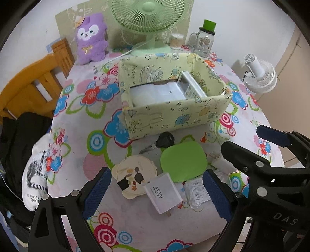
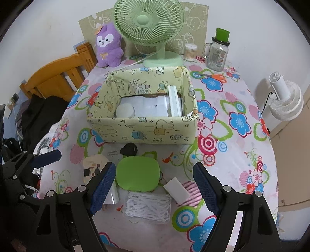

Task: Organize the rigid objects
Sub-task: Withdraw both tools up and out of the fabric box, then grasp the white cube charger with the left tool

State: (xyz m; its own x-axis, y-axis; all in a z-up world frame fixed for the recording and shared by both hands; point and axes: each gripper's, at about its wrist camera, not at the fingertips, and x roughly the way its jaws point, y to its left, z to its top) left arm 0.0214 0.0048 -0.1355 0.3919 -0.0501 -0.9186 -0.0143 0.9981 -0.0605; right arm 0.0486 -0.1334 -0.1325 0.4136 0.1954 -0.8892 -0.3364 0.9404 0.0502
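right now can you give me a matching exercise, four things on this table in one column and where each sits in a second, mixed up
Things:
1. white remote
2. car key
3. 45W charger
4. purple plush

Places:
A. at the back of the table, left of the green fan
B. on the cloth just in front of the fabric box
C. inside the box, against its right wall
D. nearest the open left gripper, between the round lid and the bag of white cord

Pairs: 1-C, 2-B, 3-D, 4-A

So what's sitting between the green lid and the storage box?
A black car key lies between the green lid and the storage box, close to the box's front wall. Both wrist views show it; nothing else fills that stretch.
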